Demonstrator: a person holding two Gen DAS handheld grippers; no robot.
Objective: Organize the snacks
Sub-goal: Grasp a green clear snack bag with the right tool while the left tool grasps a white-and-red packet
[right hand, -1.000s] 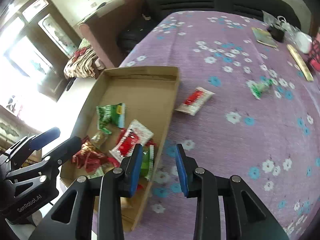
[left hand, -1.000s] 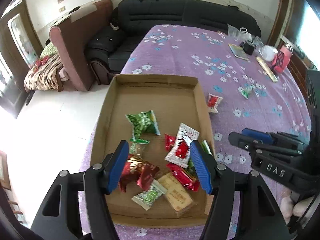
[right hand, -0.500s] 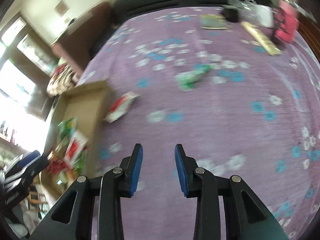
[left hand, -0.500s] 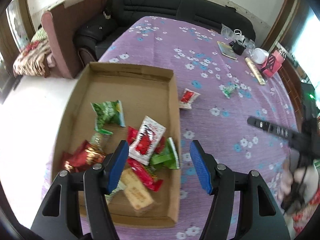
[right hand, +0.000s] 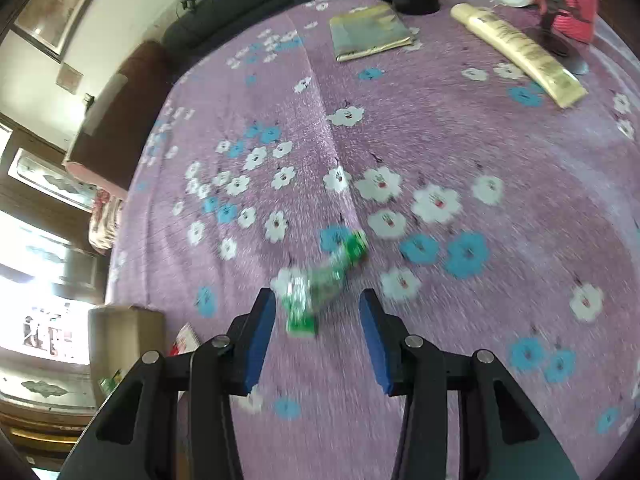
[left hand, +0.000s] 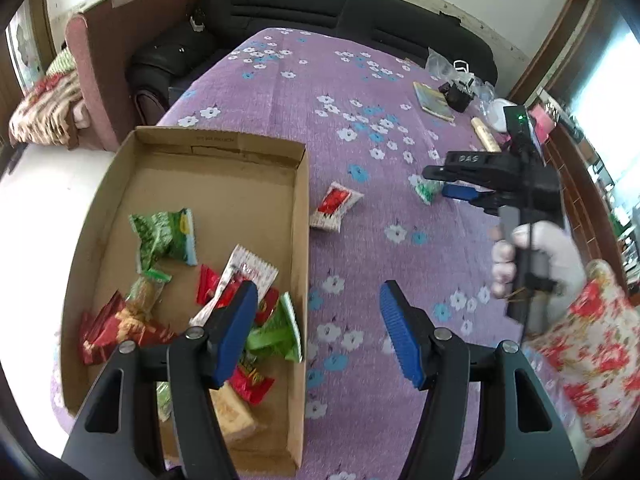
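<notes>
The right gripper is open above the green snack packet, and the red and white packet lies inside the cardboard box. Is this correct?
Not quite. The red and white packet lies outside the cardboard box, on the purple cloth beside it, as the left wrist view shows. The right gripper is open above the green snack packet.

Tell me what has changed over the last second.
The right gripper swung away from the cardboard tray to the green snack lying on the cloth; its jaws have just been opening around the snack, not gripping it. The left gripper stays open and empty; the red-and-white snack is unmoved.
</notes>
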